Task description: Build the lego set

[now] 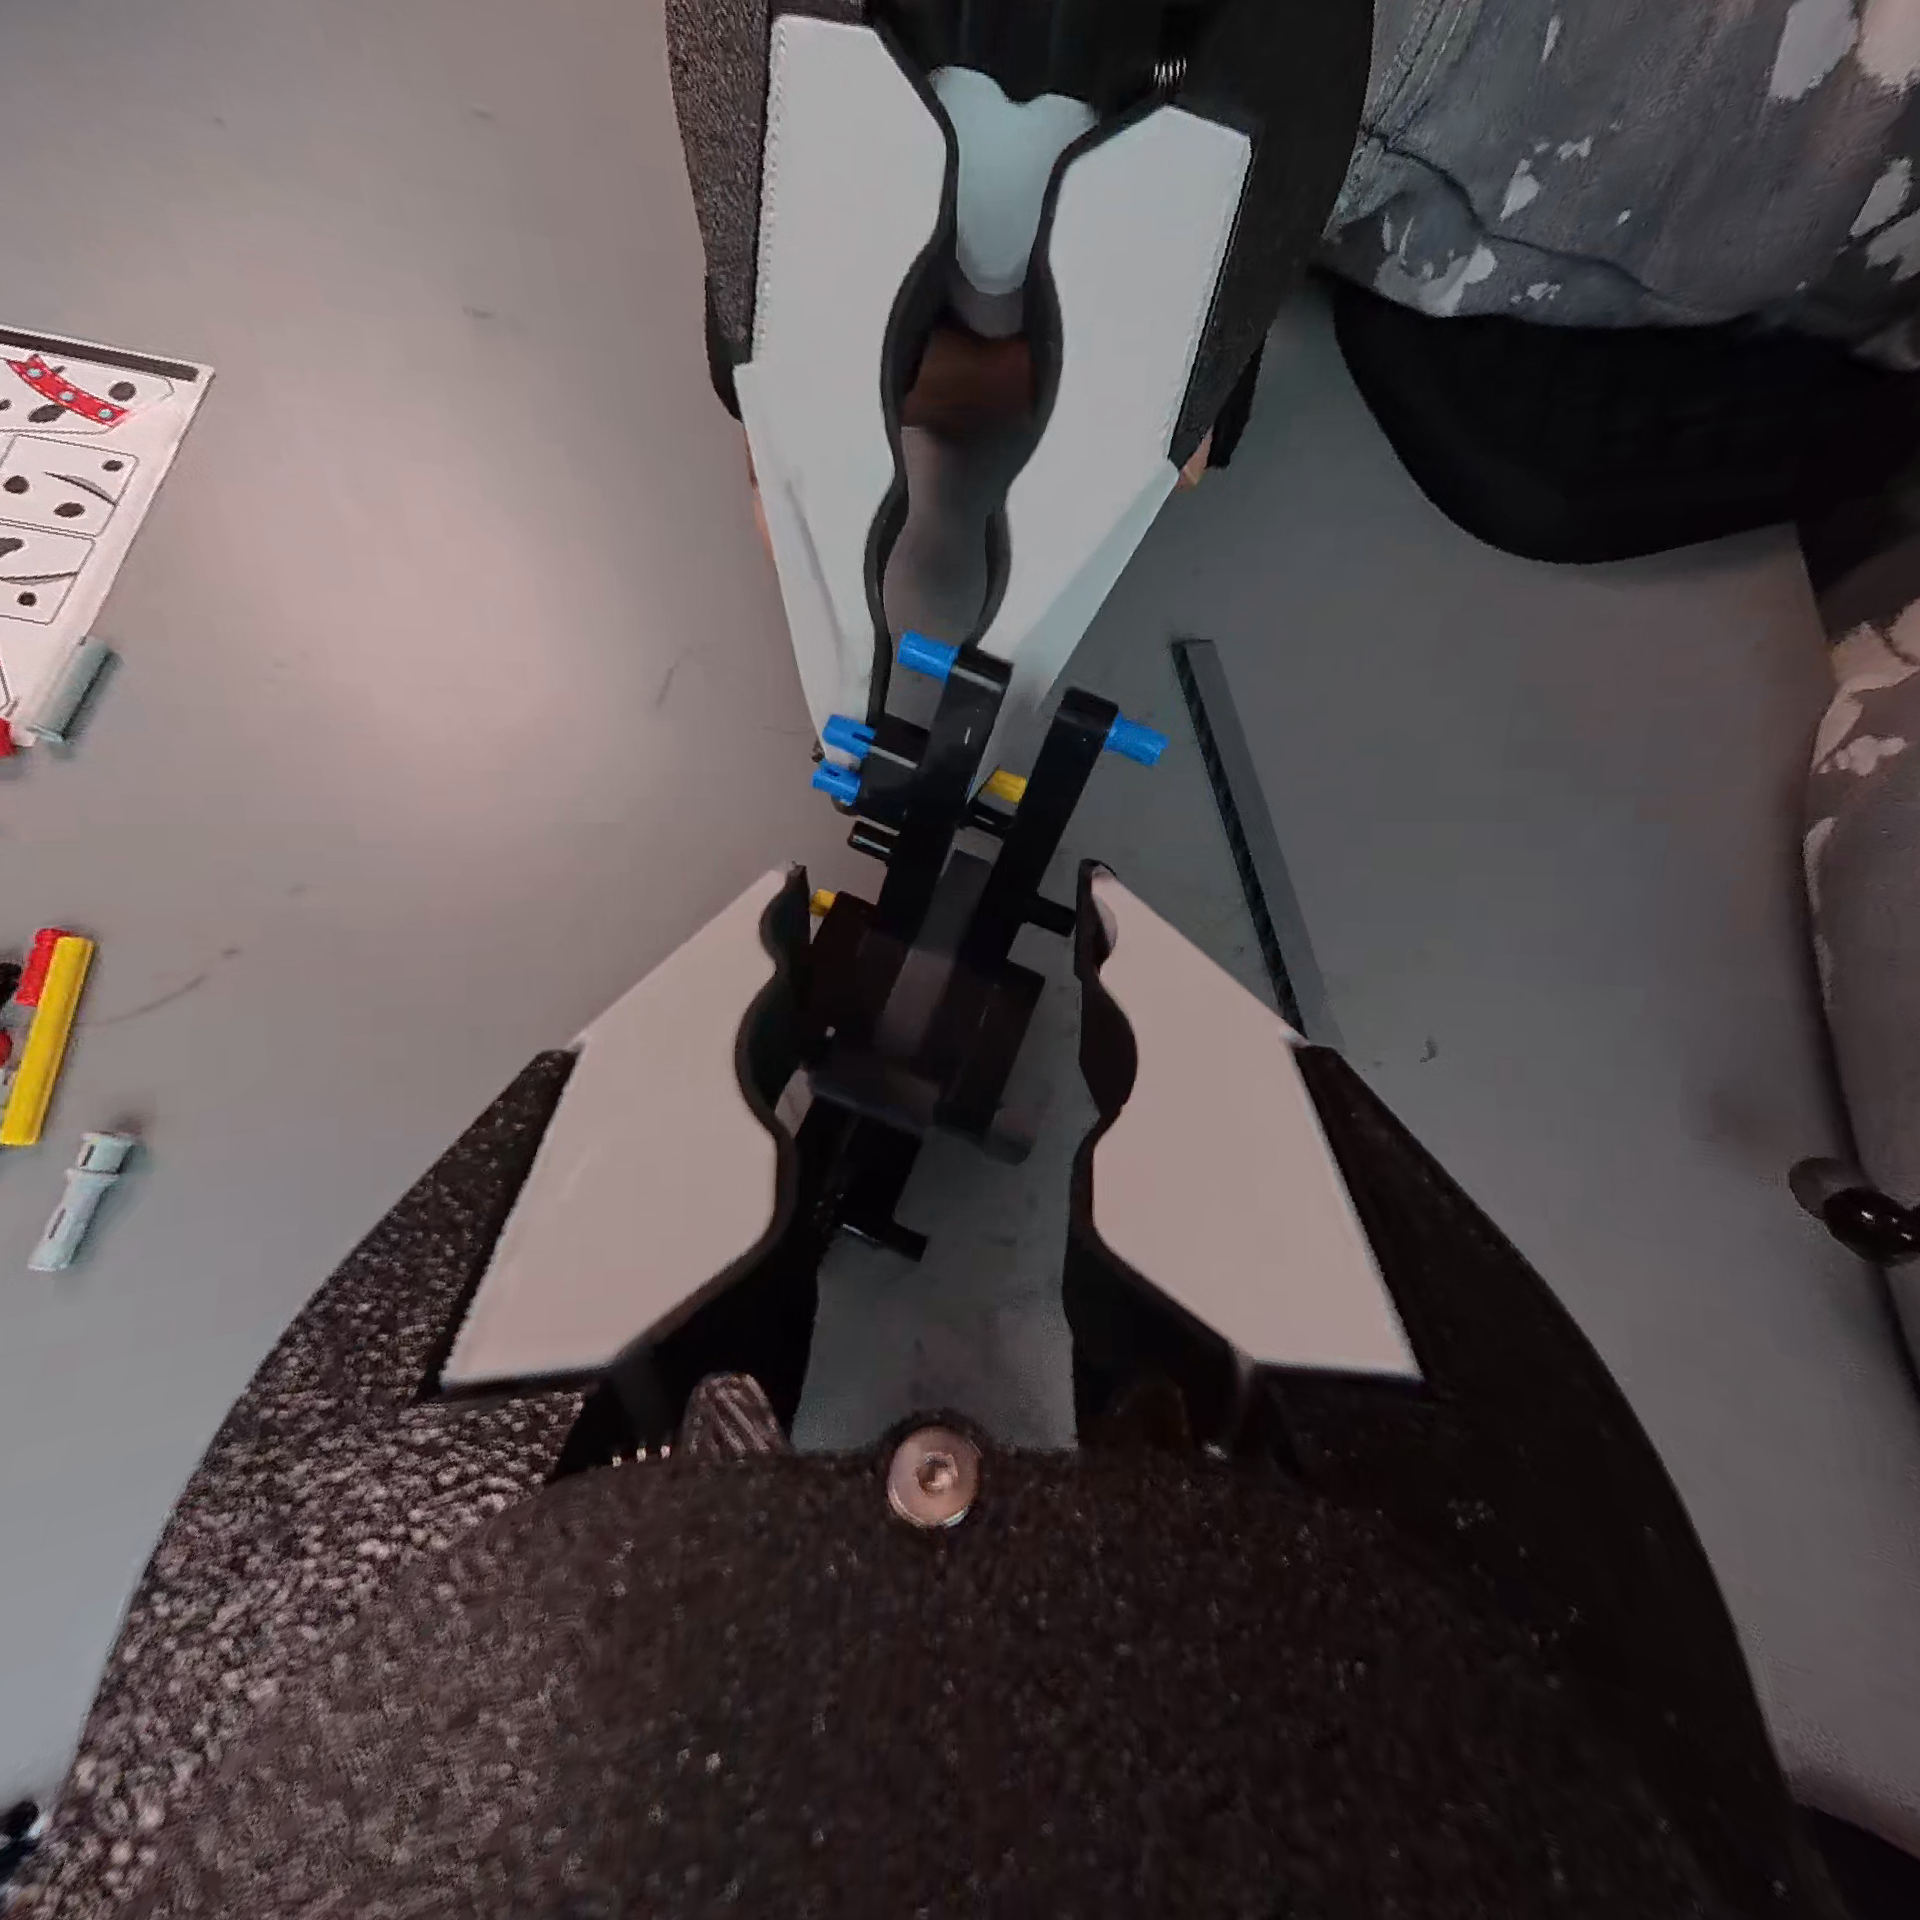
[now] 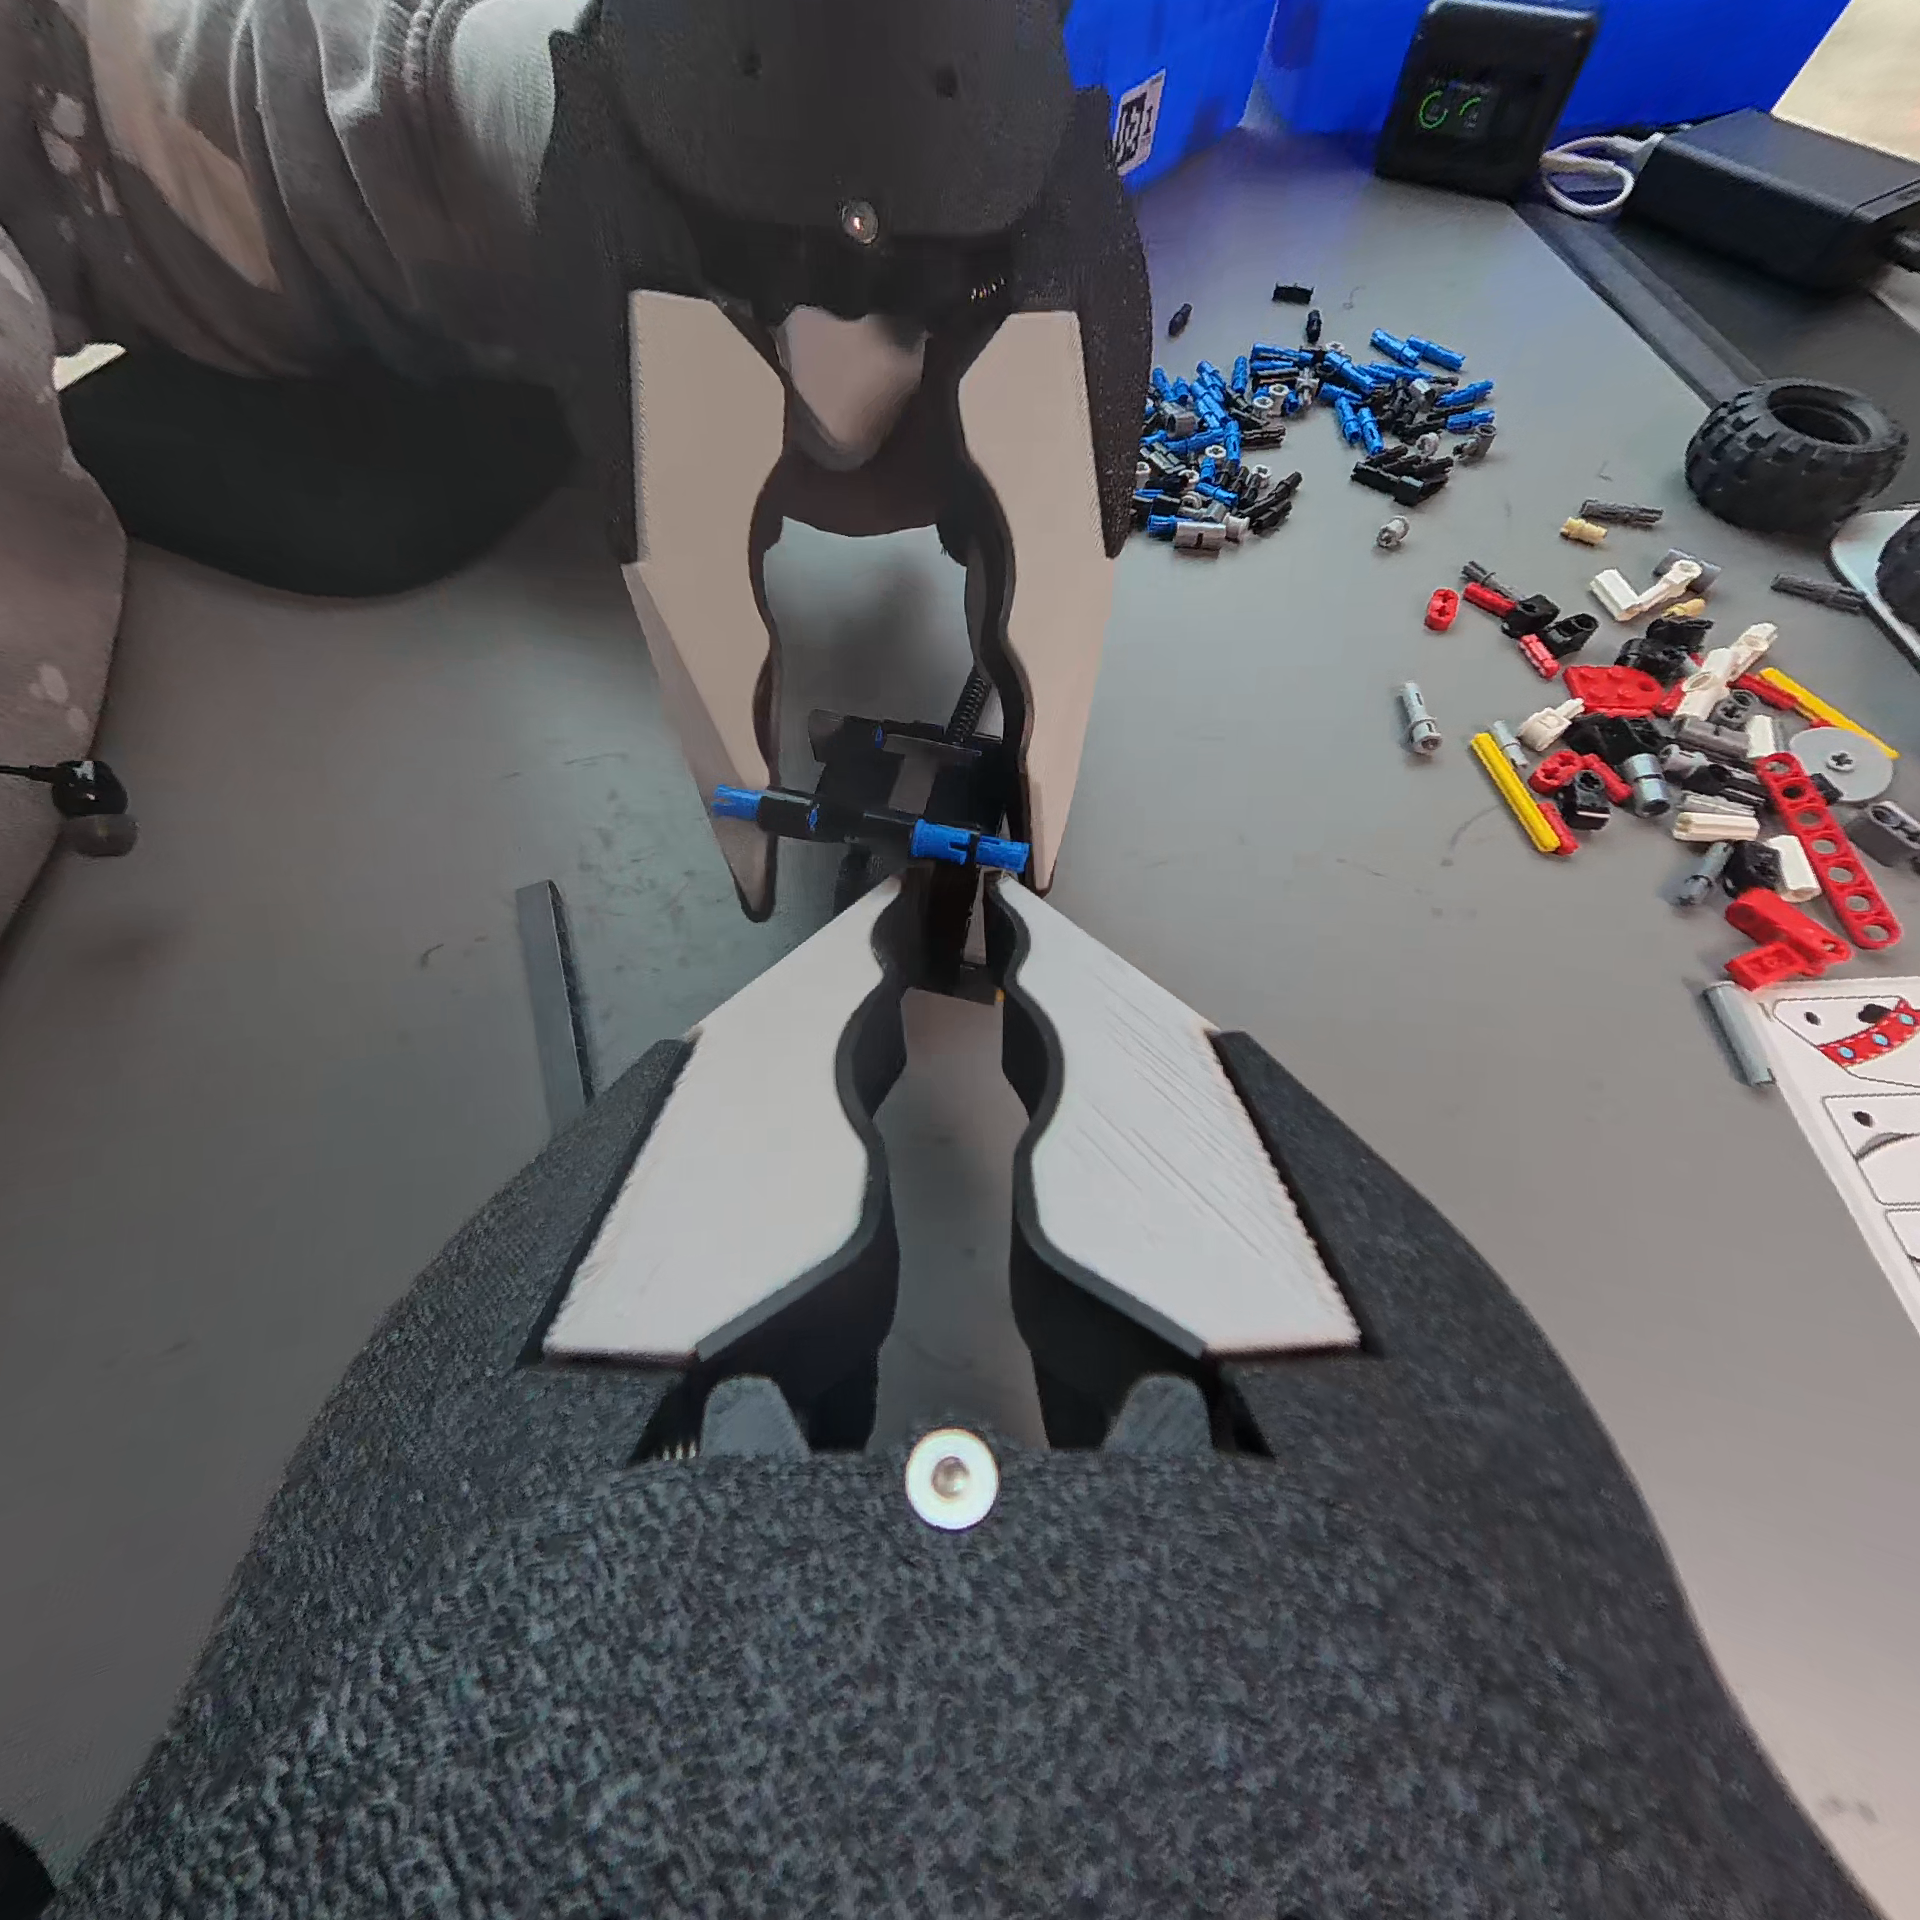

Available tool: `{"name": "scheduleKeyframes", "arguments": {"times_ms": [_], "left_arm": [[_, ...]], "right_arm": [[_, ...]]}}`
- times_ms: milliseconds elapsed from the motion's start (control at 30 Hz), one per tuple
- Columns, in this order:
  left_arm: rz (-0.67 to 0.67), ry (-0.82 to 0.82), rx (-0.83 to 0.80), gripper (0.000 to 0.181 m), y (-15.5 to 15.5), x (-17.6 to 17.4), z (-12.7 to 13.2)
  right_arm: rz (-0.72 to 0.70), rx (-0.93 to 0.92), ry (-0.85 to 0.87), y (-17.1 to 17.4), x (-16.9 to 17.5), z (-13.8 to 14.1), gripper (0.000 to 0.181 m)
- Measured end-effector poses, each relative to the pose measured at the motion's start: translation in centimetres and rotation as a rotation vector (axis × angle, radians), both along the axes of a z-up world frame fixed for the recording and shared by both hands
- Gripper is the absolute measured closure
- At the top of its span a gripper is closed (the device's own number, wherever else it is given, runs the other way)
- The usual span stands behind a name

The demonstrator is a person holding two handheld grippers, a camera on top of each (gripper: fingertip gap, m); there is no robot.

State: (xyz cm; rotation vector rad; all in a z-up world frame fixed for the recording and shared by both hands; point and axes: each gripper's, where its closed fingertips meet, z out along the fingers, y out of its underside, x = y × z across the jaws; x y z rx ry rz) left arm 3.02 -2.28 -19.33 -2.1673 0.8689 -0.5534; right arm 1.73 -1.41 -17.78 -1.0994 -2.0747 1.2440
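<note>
The black lego assembly (image 1: 935, 935) hangs over the counter (image 1: 416, 727) between both: left gripper (image 1: 940, 883) clamps its near end, right gripper (image 2: 940, 894) its far end.

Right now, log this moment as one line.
left gripper: shut on black assembly | right gripper: shut on its other end | assembly: held above table

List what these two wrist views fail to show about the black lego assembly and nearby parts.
- Black lego assembly: its lower end is hidden between the left gripper fingers, left wrist view.
- Right gripper: contact point unclear, right wrist view.
- Yellow beam: cut by left edge.
- Pin pile: individual pieces too small.
</note>
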Motion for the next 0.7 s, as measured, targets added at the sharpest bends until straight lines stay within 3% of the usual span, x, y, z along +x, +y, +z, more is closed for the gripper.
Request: {"name": "scheduleKeyframes", "arguments": {"times_ms": [33,267,700], "left_arm": [[0.004,0.01,0.004,0.13,0.1,0.1,-0.1],[0.077,0.068,0.111,0.131,0.0,-0.2,0.0],[0.055,0.024,0.163,0.133,-1.7,0.2,-0.1]], "right_arm": [[-0.001,0.002,0.003,0.0,0.0,0.1,0.171],[-0.06,0.098,0.051,-0.1,-0.4,0.4,0.173],[-0.117,-0.053,-0.014,-1.7,-0.1,0.1,0.174]]}}
